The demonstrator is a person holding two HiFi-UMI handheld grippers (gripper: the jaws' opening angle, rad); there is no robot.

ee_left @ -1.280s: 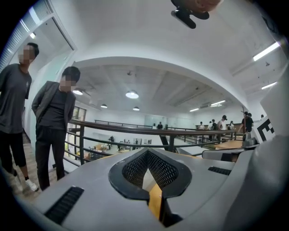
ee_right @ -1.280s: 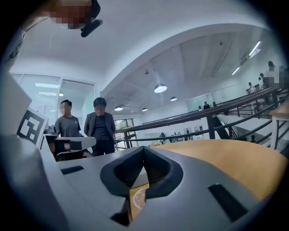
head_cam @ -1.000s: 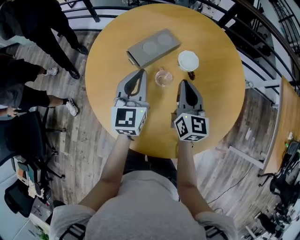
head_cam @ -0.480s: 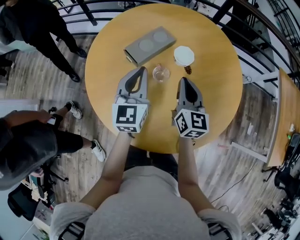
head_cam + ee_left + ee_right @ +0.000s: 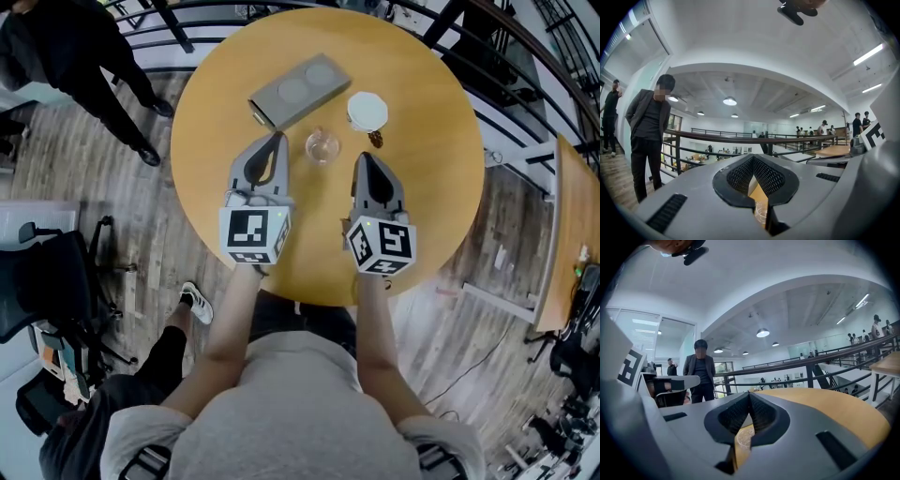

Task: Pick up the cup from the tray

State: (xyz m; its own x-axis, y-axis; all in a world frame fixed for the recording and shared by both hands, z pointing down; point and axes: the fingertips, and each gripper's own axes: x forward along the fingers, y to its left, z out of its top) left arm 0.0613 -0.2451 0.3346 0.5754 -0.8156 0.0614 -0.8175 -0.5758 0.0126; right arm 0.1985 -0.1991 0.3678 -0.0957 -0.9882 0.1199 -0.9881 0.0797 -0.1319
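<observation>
- Little had changed: the left gripper (image 5: 277, 141) and right gripper (image 5: 364, 160) kept still, jaws clenched on nothing.
- The cup (image 5: 322, 147) stayed on the counter (image 5: 422, 187) between them, off the empty tray (image 5: 298, 89).
- No grasp was forming.

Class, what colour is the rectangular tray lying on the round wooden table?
Plain grey. The tray shows best in the head view, looking down on the tabletop.

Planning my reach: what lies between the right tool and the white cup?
A small brown item beside the white cup, otherwise bare tabletop; head view shows it.
</observation>
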